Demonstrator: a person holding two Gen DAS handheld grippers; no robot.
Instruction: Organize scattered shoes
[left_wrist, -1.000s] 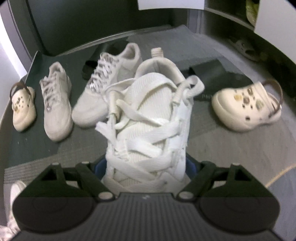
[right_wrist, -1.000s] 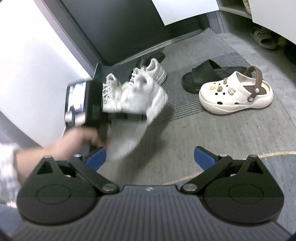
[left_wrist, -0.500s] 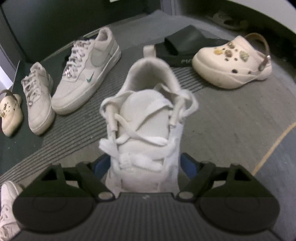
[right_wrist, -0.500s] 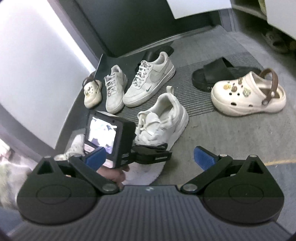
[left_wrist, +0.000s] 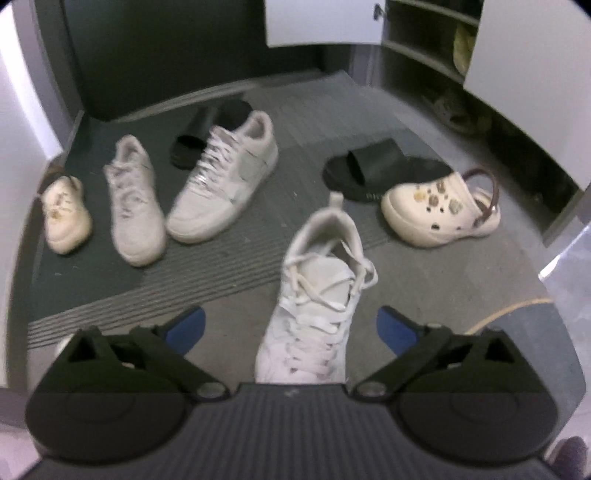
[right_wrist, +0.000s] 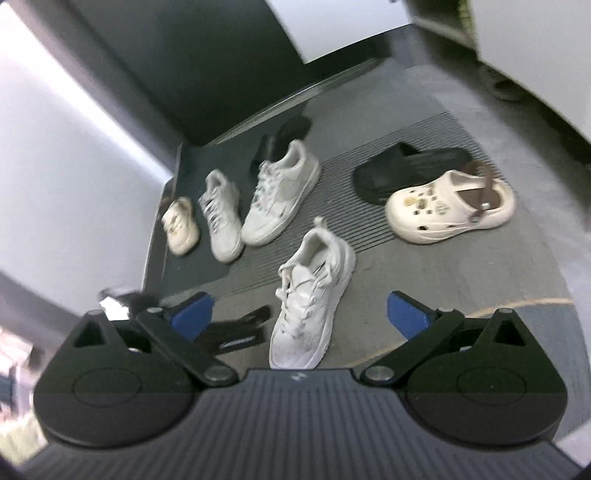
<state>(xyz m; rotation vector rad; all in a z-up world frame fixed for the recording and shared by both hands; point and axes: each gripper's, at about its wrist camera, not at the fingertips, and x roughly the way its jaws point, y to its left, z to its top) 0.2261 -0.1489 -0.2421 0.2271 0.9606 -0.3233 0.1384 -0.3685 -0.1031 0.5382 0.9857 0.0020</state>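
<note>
- Left tongs (left_wrist: 290, 328) at the bottom of the left wrist view, jaws opening, blue pads well clear of the shoe, so nothing gripped.
- White laced sneaker (left_wrist: 317, 299) sitting on the floor between those pads, toe toward the camera, heel with its pull tab pointing up-frame. Touching neither pad.
- Same sneaker (right_wrist: 312, 295) lower middle in the right wrist view, lying at a slant on the grey floor (right_wrist: 461, 280) just off the ribbed mat's edge.
- Right tongs (right_wrist: 299, 314) spread wide too, released, nothing between the pads.
- Blurry black bit of the left tongs poking in at the lower left of the right wrist view, just left of the sneaker's toe.
- Upper left of the left wrist view: a row of three on the dark mat (left_wrist: 92, 288): small cream clog (left_wrist: 66, 214), white sneaker (left_wrist: 135, 206), then a bigger white low-top (left_wrist: 225, 177), all toes toward the camera.
- Black slide (left_wrist: 207, 133) tucked behind the low-top, partly hidden.
- Right side: second black slide (left_wrist: 376, 170) with a cream clog with charms (left_wrist: 439, 206) right up against it, brown strap flipped back.
- Shoe shelf (left_wrist: 417, 55) in the upper right corner, contents too blurry to make out.
</note>
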